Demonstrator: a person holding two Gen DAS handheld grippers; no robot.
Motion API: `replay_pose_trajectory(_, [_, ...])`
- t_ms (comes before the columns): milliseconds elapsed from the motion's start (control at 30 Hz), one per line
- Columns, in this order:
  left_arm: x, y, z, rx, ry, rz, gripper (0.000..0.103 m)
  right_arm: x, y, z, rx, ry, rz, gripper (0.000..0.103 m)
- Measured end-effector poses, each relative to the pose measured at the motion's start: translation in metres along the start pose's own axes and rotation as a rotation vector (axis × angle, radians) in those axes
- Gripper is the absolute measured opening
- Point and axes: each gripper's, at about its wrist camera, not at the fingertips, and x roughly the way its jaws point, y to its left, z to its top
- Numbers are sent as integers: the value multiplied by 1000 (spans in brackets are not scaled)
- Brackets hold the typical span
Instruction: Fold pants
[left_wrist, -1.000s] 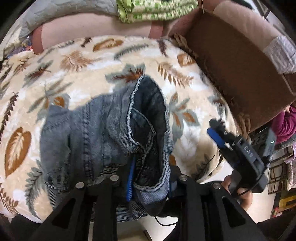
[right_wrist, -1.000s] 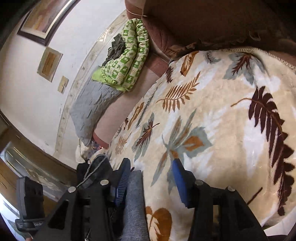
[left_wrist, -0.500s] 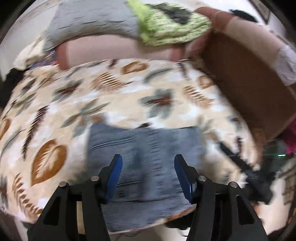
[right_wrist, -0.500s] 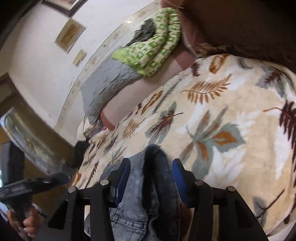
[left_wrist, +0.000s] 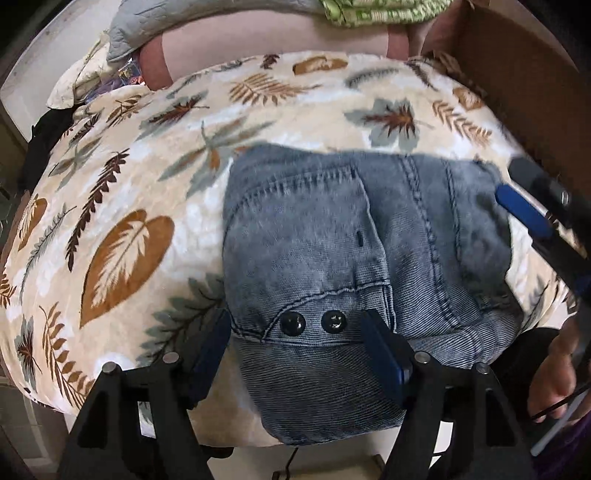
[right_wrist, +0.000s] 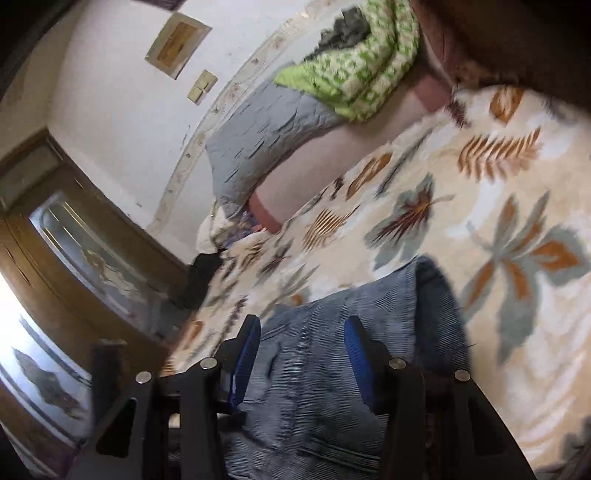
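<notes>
Folded jeans (left_wrist: 354, 266) lying on leaf-print blanket (left_wrist: 122, 206), long axis running across from left tool (left_wrist: 295, 347) to right tool (right_wrist: 301, 354). Left tool just opened, released, straddling near button edge. Right tool half-open over denim; grip cannot be told.

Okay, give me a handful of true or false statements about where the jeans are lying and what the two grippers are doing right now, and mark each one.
1. The jeans lie folded on a leaf-patterned blanket. True.
2. The left gripper is clamped on the denim. False: its jaws have just been opening and stand apart, pads off the cloth.
3. Two dark buttons show near the left gripper. True.
4. The blanket is plain white. False: it is cream with brown and grey leaves.
5. The right gripper grips a green quilt. False: its jaws stand apart over the jeans.
</notes>
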Motion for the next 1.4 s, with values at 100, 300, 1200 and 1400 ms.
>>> replay_pose_trajectory(100, [8,-4,-1,9,23,26,74,23,-12,0,65,93,-5,52])
replay_pose_trajectory(300, [29,12,-6,-69,65,8,93,49,-49,-8,195,206,-58,52])
replay_pose_trajectory(1200, [-50,11,29,-121,-174,119,103,-20,-1,-12,-89,62,-11,68])
replay_pose_trajectory(1400, [-41,8,27,-114,-142,119,103,-17,-5,-13,-77,94,-33,68])
